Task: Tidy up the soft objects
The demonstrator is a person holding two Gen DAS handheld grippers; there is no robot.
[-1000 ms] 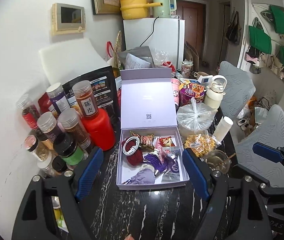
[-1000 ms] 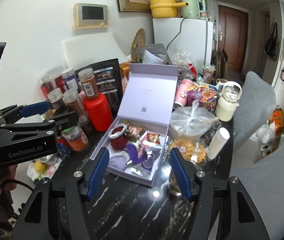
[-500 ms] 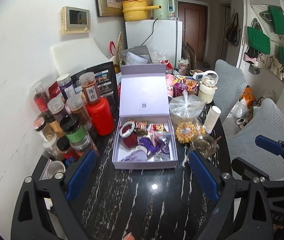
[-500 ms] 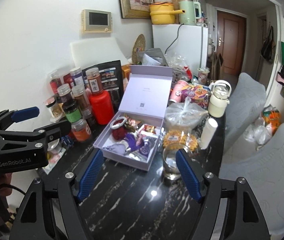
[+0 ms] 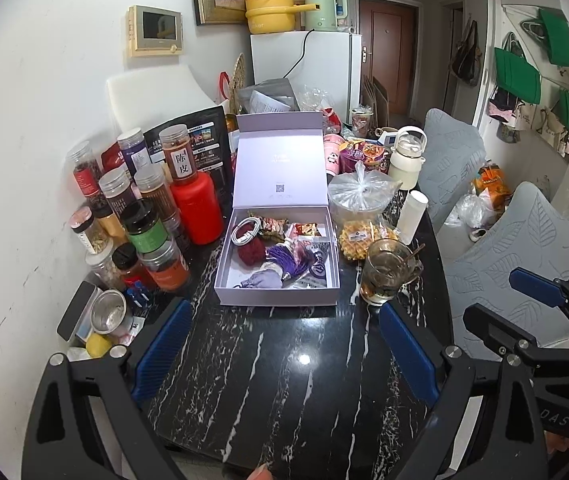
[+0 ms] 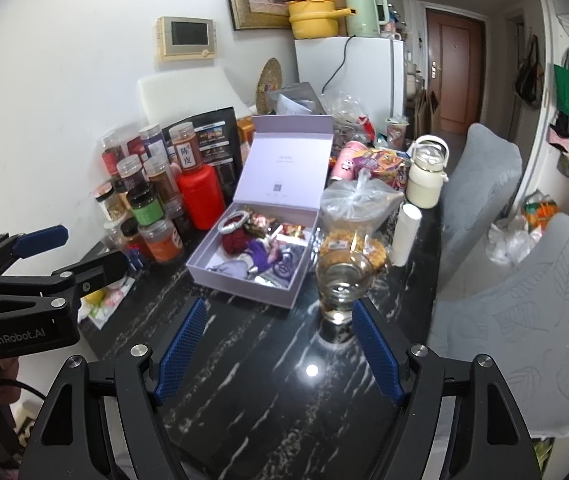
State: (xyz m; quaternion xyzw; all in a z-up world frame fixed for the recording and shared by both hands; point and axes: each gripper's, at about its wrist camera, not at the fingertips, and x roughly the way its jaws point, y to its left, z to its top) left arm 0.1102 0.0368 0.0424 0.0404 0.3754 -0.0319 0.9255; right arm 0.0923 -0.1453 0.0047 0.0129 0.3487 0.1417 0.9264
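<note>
An open lavender box stands on the black marble table, its lid upright. Inside lie a dark red yarn ball, a coiled white cable, a purple tassel, a lavender pouch and snack packets. My left gripper hangs open in front of the box, short of it, with nothing between its fingers. My right gripper is also open and empty, with the box ahead of it and slightly left. Each gripper shows in the other's view: the left gripper and the right gripper.
Several spice jars and a red bottle crowd the wall side left of the box. A glass mug with liquid, bagged waffles and a white bottle stand to the right. Grey chairs flank the table's right edge.
Both grippers have drawn back from the box, which now looks smaller and farther off. Both pairs of jaws stand wider than a second ago. The glass mug has come into view.
</note>
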